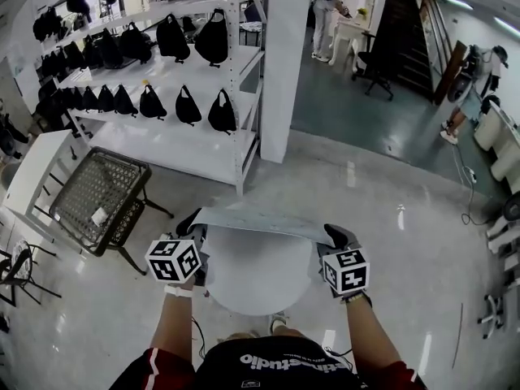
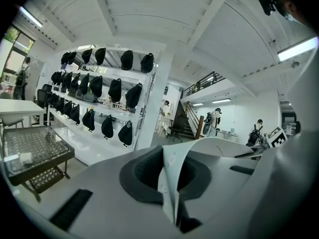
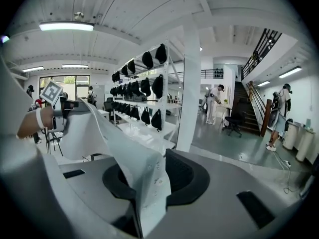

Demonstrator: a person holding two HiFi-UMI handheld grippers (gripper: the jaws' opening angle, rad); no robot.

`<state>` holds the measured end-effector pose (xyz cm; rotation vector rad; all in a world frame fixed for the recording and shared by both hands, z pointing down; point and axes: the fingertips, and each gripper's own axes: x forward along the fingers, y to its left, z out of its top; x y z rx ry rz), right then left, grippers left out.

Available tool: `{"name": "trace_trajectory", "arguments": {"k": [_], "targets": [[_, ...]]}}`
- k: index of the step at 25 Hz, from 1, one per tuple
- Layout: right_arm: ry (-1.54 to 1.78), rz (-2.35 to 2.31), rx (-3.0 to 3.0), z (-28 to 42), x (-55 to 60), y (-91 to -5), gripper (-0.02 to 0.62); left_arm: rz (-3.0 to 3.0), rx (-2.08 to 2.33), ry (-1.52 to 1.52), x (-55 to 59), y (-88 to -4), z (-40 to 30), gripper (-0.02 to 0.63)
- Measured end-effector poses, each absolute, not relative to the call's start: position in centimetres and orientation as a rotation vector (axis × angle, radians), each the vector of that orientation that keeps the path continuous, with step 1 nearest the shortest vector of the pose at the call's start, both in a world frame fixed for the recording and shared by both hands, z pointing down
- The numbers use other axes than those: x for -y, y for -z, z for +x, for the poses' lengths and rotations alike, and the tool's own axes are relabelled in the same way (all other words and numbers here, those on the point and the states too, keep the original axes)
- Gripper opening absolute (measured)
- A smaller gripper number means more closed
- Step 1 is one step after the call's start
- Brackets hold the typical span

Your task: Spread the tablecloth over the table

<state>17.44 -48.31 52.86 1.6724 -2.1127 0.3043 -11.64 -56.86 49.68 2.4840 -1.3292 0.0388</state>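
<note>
Pale tablecloth (image 1: 258, 220) is stretched between both hands above the far edge of the round white table (image 1: 252, 287); left gripper (image 1: 193, 227) pinches its left corner, right gripper (image 1: 335, 236) pinches the right corner; the wide, level hold probably keeps the cloth flat for laying.
</note>
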Motion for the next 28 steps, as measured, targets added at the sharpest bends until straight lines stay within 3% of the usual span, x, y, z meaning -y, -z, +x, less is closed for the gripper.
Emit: {"name": "trace_trajectory", "arguments": {"k": [11, 13, 16, 28], "targets": [[-0.317, 1.610, 2.077, 15.3, 41.2, -54.0, 0.109, 2.421, 1.308, -0.060, 54.9, -51.3, -12.2, 0.018], [-0.330, 1.634, 2.066, 15.6, 40.5, -54.6, 0.055, 2.435, 1.293, -0.094, 54.0, -51.8, -12.0, 0.018], [-0.380, 1.677, 2.077, 16.1, 40.4, -54.8, 0.030, 2.461, 1.244, -0.148, 52.9, -52.6, -11.7, 0.023], [-0.629, 1.752, 2.183, 16.6, 40.3, -54.9, 0.028, 2.449, 1.301, -0.485, 46.5, -55.8, -13.7, 0.140]]}}
